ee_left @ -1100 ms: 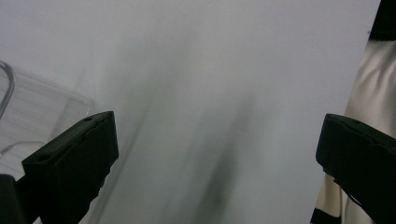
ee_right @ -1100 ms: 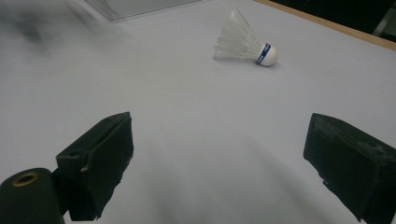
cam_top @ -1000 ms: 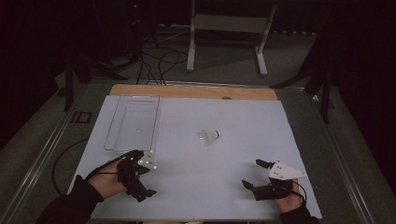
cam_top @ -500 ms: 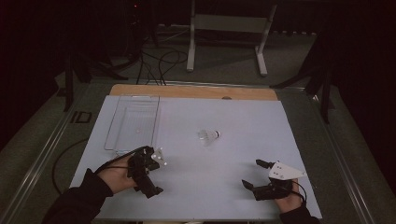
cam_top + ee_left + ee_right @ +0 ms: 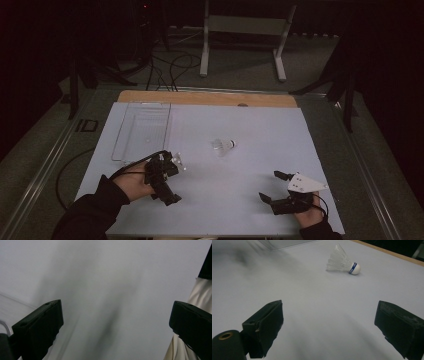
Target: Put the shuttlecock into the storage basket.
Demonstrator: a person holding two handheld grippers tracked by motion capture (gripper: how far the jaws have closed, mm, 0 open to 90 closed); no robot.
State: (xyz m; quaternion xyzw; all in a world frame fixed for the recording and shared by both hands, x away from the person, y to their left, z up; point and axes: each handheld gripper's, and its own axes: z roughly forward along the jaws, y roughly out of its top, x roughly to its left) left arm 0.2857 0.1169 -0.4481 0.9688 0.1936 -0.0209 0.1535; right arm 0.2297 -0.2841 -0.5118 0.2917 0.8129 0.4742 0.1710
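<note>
Lying sideways, the shuttlecock [image 5: 343, 262] shows its blue band up close (both tools gape empty).

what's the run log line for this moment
left gripper: open, empty, near tray | right gripper: open, empty, facing shuttlecock | shuttlecock: on its side, mid-table, untouched
</note>
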